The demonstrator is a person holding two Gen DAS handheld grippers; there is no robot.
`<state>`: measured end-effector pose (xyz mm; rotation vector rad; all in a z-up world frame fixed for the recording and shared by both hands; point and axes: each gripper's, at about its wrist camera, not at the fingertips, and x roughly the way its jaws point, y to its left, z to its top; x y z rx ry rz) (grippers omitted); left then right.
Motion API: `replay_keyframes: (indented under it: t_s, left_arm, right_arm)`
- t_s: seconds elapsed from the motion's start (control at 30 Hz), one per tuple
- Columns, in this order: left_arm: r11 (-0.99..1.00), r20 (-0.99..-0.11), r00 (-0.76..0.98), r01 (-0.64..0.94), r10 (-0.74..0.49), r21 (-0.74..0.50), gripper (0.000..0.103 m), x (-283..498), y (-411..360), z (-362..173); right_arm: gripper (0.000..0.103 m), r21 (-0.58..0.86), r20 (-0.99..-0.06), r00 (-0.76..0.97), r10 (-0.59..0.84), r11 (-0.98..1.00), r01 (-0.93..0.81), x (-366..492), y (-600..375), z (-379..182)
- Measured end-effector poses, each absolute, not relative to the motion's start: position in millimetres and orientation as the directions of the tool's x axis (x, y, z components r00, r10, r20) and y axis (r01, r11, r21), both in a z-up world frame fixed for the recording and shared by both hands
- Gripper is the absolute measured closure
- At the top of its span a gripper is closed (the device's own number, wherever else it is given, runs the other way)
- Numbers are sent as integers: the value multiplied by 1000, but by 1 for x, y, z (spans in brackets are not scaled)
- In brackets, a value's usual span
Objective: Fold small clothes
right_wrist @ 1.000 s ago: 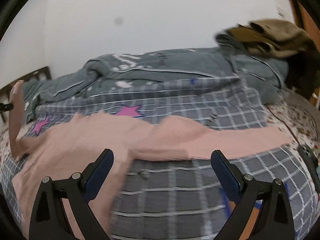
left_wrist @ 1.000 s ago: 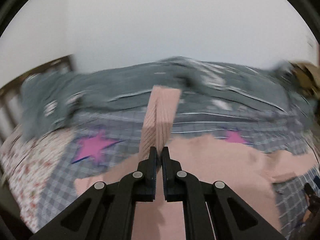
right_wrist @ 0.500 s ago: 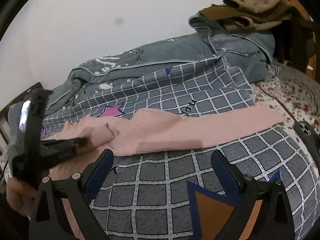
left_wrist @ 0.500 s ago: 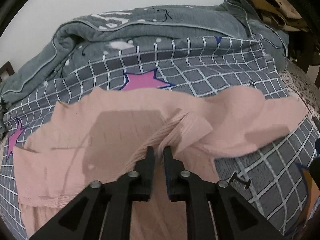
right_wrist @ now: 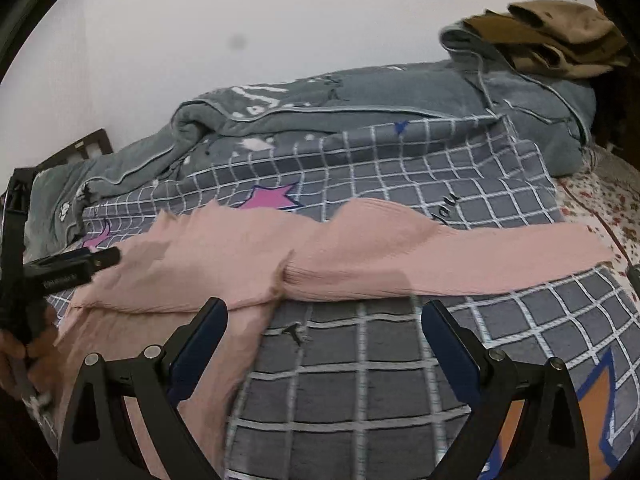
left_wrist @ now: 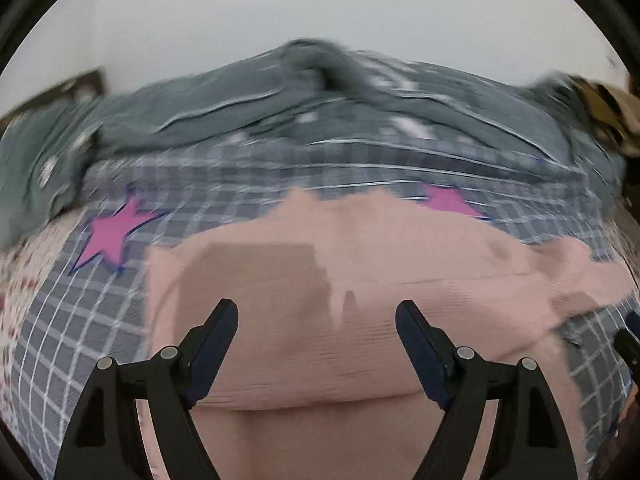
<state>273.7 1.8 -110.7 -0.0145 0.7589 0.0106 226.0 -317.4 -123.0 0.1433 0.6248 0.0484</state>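
Pink ribbed top point(right_wrist: 224, 264) lies spread on the checked quilt point(right_wrist: 400, 352), one sleeve point(right_wrist: 460, 264) stretched rightward; your left gripper point(left_wrist: 316, 320) hangs above it, jaws wide, holding nothing; your right gripper point(right_wrist: 324, 320) gapes too, empty, over the quilt.

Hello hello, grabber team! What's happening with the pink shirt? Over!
Left gripper open, empty, over the pink shirt. Right gripper open, empty. One sleeve stretched out flat on the checked blanket. Nothing in the way.
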Motion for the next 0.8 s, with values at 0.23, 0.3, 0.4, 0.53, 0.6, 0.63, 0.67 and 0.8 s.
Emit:
replay_keyframes:
  t_s: [0.23, 0.3, 0.4, 0.53, 0.6, 0.63, 0.67, 0.8]
  left_arm:
    - [999, -756, 654, -37, 33, 11, 22, 280, 57, -163]
    - [998, -718, 694, -21, 53, 53, 22, 272, 53, -168]
    - [995, -695, 714, -26, 85, 95, 22, 267, 46, -171]
    - [998, -692, 718, -41, 67, 54, 17, 266, 53, -173]
    - [997, -697, 714, -57, 72, 44, 12, 269, 58, -174]
    - [997, -701, 709, -67, 74, 38, 10, 271, 59, -175]
    - [997, -704, 707, -72, 72, 30, 10, 271, 60, -175]
    - [997, -709, 703, -82, 60, 3, 8, 269, 64, -178]
  right_arm:
    - [7, 100, -610, 788, 79, 995, -23, 236, -296, -131]
    - [7, 92, -612, 788, 71, 996, -19, 238, -294, -134]
    - [8, 96, -628, 778, 32, 995, 36, 242, -297, -140]
    - [10, 154, -622, 780, 71, 988, 33, 241, -305, -137]
    - [10, 159, -615, 786, 66, 986, 42, 240, -309, -137]
    - [10, 158, -616, 786, 52, 986, 59, 240, -312, -136]
    - [12, 161, -621, 782, 46, 984, 70, 241, -314, -135]
    - [13, 214, -615, 784, 84, 975, 64, 237, -323, -131]
